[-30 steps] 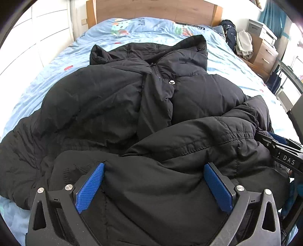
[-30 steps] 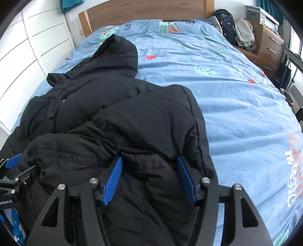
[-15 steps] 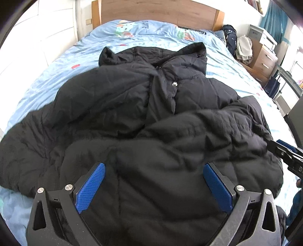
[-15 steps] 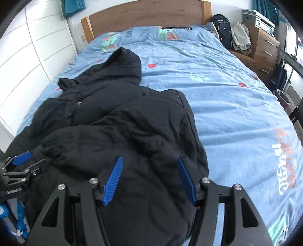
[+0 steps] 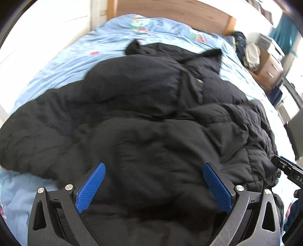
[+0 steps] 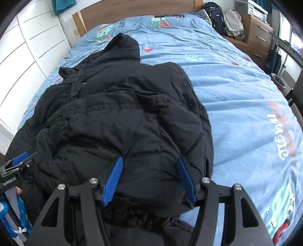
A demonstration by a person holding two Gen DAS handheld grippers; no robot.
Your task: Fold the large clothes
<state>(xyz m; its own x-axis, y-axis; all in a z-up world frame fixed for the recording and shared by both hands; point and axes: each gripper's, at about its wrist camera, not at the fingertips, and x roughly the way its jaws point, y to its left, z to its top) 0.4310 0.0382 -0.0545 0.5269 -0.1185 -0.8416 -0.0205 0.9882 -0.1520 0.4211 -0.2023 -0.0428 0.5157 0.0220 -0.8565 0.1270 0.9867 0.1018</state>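
- The bed (image 6: pixel 236 98), under a light blue printed sheet, fills most of both views; its wooden headboard (image 6: pixel 132 11) runs along the top of the frame.
- The black padded coat (image 6: pixel 123 117) lies on the left half of the bed in the right wrist view, hood (image 6: pixel 123 47) toward the headboard, its lower part bunched up in the lower centre of the frame. In the left wrist view the coat (image 5: pixel 142 113) covers the middle of the frame.
- A wooden dresser (image 6: pixel 259 34) stands at the upper right, with a dark backpack (image 6: pixel 215 15) and pale clothes beside it.
- The left gripper (image 5: pixel 153 184) is released, its blue pads wide apart over the coat's near edge.
- The right gripper (image 6: pixel 149 180) is also spread, coat fabric bulging between its pads but not pinched.
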